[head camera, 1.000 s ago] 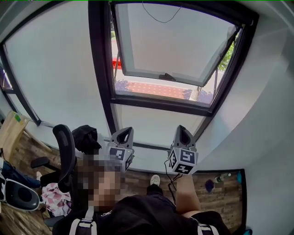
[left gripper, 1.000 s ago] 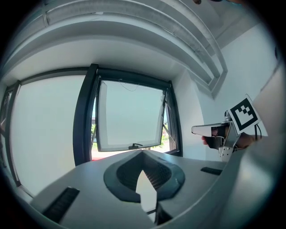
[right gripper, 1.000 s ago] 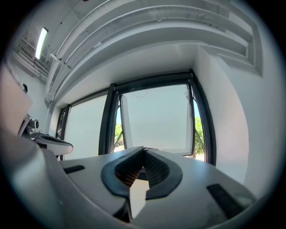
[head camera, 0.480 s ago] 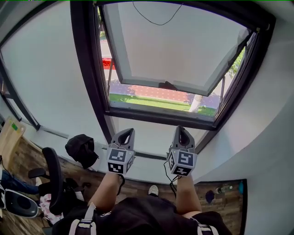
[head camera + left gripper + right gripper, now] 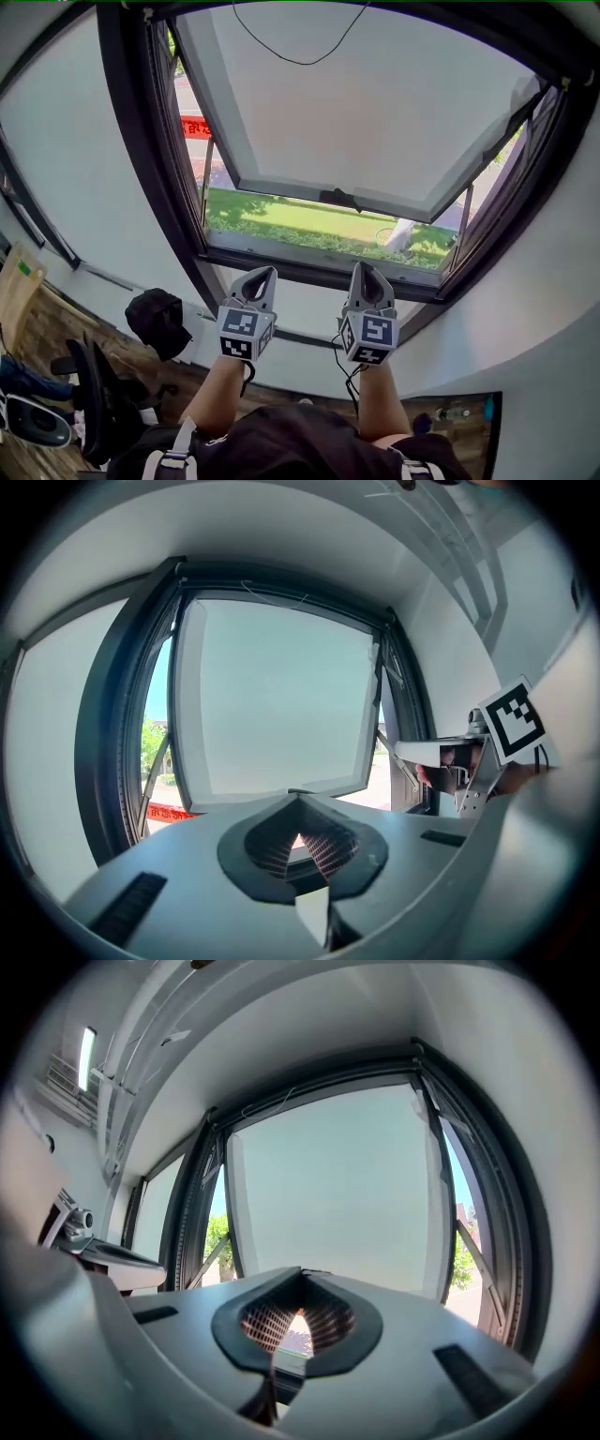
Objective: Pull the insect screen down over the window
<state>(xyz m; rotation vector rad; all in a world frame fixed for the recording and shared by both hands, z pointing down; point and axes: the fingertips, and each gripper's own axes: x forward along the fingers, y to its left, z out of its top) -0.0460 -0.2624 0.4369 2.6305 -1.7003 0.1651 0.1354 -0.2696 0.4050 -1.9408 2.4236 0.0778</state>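
A dark-framed window (image 5: 174,225) fills the head view. Its frosted sash (image 5: 375,112) is swung outward, and grass shows below it. A small dark handle (image 5: 349,200) sits on the sash's lower edge. A thin dark cord (image 5: 281,58) loops down from the top of the frame. I cannot make out the screen itself. My left gripper (image 5: 265,274) and right gripper (image 5: 361,269) are held side by side, pointing level at the window, short of the lower frame bar. Both are shut and empty. The sash (image 5: 281,705) lies beyond the left gripper (image 5: 298,799). The right gripper (image 5: 300,1274) faces the same sash (image 5: 337,1194).
A black bundle (image 5: 157,322) lies on the low ledge left of the window. An office chair (image 5: 89,403) stands on the wood floor at lower left, with a wooden board (image 5: 19,281) beyond it. A white wall (image 5: 534,328) curves in on the right.
Both grippers have moved closer to the window, which now looks larger and nearer. The chair and the black bundle have slid toward the lower left of the head view.
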